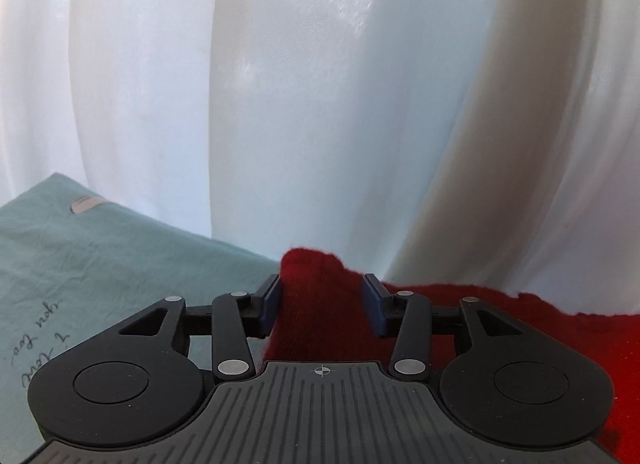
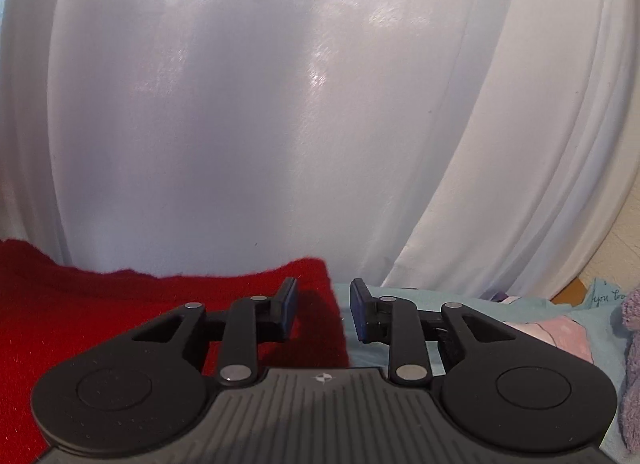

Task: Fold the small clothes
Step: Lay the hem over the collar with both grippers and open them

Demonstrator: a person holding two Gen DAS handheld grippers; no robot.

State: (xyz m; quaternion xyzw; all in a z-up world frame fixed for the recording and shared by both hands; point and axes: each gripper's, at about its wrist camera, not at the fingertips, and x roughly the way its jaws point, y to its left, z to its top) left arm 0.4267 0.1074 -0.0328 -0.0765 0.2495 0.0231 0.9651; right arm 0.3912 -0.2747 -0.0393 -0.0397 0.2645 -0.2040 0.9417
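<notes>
We are looking along both grippers toward a white curtain that is filling most of each view. The red knitted garment is lying on a pale teal sheet just in front of the curtain, and we are using that garment as our landmark.

Our left gripper is sitting at the garment's left end with its jaws spread apart; a raised fold of the red knit is standing up between the blue pads, and it is unclear whether they are touching it. Left of the garment, the teal sheet is showing handwritten-style lettering.

Our right gripper is hovering over the garment's right edge, its jaws likewise apart and gripping nothing; the left pad is lying over red knit, the right pad over the sheet beside it. Further right of the garment, a pink cloth and a fuzzy purple item are resting on the sheet.
</notes>
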